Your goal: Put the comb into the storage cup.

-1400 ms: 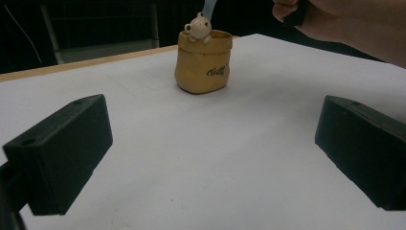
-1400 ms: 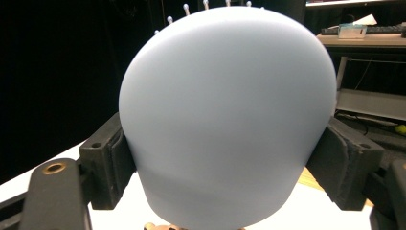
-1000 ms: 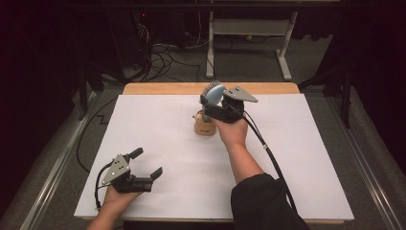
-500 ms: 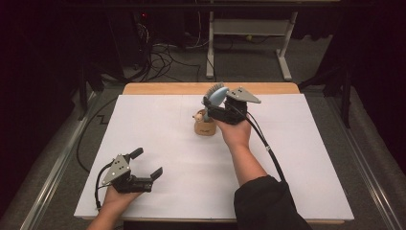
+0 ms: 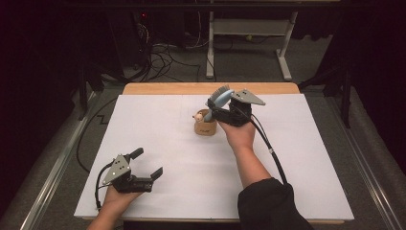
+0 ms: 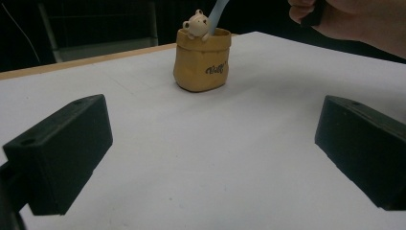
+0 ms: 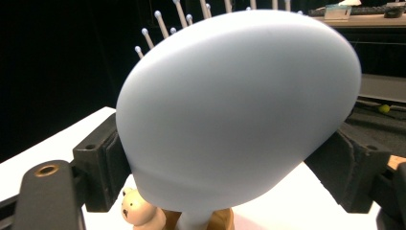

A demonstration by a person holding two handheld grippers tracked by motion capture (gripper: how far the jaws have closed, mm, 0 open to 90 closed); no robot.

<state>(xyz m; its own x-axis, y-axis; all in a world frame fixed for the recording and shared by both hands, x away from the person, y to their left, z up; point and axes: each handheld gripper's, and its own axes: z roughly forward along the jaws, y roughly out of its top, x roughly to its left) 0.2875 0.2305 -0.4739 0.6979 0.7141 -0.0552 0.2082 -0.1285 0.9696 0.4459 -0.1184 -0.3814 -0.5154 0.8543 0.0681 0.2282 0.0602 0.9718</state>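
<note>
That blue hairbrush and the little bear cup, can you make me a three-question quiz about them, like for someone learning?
1. True or false: the handle of the blue hairbrush goes down into the bear cup.
2. Which gripper has the hairbrush between its fingers? A) left gripper B) right gripper
3. Fill in: the little bear figure sits at the cup's ____.

Key:
1. True. In the left gripper view the blue handle dips into the cup behind the bear.
2. B. The right gripper's fingers flank the brush head; the left gripper rests open on the white table.
3. Rim.
</note>
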